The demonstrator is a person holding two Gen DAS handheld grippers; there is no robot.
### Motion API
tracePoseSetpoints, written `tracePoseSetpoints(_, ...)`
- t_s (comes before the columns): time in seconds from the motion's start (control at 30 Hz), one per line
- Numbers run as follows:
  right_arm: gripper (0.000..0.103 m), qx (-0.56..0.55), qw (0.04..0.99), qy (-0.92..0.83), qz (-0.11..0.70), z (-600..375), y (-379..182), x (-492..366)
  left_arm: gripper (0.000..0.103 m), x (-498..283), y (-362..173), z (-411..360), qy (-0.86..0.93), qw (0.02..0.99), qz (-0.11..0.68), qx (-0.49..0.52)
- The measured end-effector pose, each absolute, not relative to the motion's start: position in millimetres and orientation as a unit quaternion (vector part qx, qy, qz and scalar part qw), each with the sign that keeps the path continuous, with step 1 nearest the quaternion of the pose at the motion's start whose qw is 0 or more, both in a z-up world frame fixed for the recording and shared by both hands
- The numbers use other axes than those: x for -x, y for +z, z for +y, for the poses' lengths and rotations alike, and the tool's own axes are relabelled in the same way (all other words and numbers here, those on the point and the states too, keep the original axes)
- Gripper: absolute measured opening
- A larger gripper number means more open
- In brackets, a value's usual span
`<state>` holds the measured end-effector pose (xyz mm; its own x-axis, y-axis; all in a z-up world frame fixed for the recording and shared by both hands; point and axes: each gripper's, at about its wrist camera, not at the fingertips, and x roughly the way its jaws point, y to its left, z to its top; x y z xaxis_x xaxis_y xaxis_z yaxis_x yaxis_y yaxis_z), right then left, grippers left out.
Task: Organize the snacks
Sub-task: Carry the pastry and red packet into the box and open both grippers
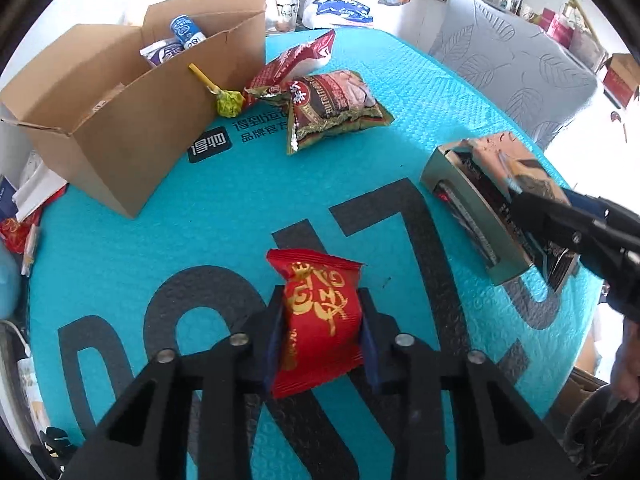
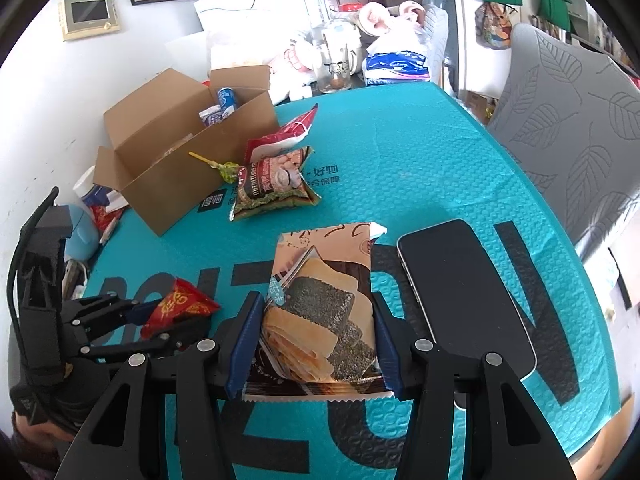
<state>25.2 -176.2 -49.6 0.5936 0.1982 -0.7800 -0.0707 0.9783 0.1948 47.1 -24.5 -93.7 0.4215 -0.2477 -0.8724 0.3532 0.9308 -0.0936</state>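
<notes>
My left gripper [image 1: 322, 330] is shut on a small red snack packet [image 1: 320, 320] with gold lettering, held just above the teal mat; it also shows in the right wrist view [image 2: 180, 308]. My right gripper [image 2: 316, 336] is shut on a tan cracker packet [image 2: 320, 312], seen from the left wrist view [image 1: 516, 184]. An open cardboard box [image 1: 120, 120] at the far left holds a blue can [image 1: 186, 32] and a small packet. Two dark red nut bags [image 1: 332, 108] and a yellow-green lollipop [image 1: 230, 102] lie beside the box.
A black phone [image 2: 464, 292] lies on the teal mat [image 2: 400, 152] right of my right gripper. A grey leaf-patterned chair [image 2: 568, 128] stands at the right edge. Cups, bags and clutter [image 2: 340, 60] stand behind the table.
</notes>
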Motion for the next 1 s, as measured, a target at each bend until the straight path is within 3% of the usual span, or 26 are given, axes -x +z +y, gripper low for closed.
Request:
tracePoseSetpoints(0.63, 0.052, -0.058, 0.881, 0.180, 0.434, -138.2, -32.1, -44.6, 0.031, -59.5, -34.7, 3.1, -0.165, 0.885, 0.435, -0.029)
tracePoseSetpoints(1.0, 0.052, -0.029, 0.892, 0.225, 0.391, -101.4, 6.8, -79.0, 0.031, -88.0, 10.5, 35.7, -0.146, 0.918, 0.368, 0.000)
